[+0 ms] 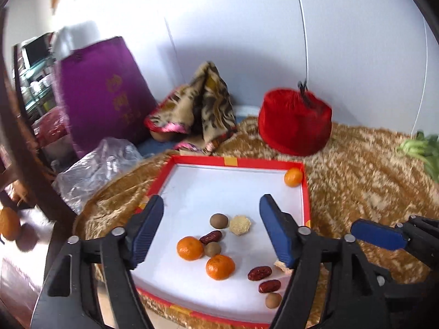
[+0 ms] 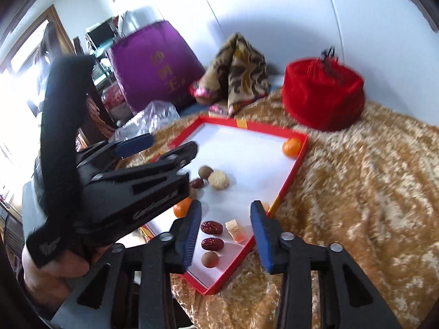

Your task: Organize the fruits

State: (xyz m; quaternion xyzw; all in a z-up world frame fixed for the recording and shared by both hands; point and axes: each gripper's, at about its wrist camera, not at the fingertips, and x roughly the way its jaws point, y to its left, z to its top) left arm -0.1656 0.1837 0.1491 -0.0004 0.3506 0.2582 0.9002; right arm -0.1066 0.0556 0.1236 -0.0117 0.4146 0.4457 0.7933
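A red-rimmed white tray (image 1: 236, 161) lies on a golden plush cover. It holds three tangerines (image 1: 190, 248), red dates (image 1: 259, 273), brown longans (image 1: 219, 220) and a pale round cake (image 1: 240, 224). One tangerine (image 2: 291, 146) sits alone in the far right corner. My left gripper (image 1: 211, 201) hangs open above the tray's middle, nothing between its pads. My right gripper (image 2: 226, 205) is open over the near right corner, above two dates (image 2: 211, 227), a wrapped sweet (image 2: 235, 230) and a longan (image 2: 210, 259), touching none. A hand (image 2: 55, 268) holds the left gripper (image 2: 172, 142).
Behind the tray stand a purple bag (image 1: 104, 96), a patterned cloth (image 1: 208, 104) and a red round fabric box (image 1: 295, 120). A crumpled plastic bag (image 1: 96, 164) lies at the left, green leaves (image 1: 419, 148) at the far right. The cover's edge drops off on the left.
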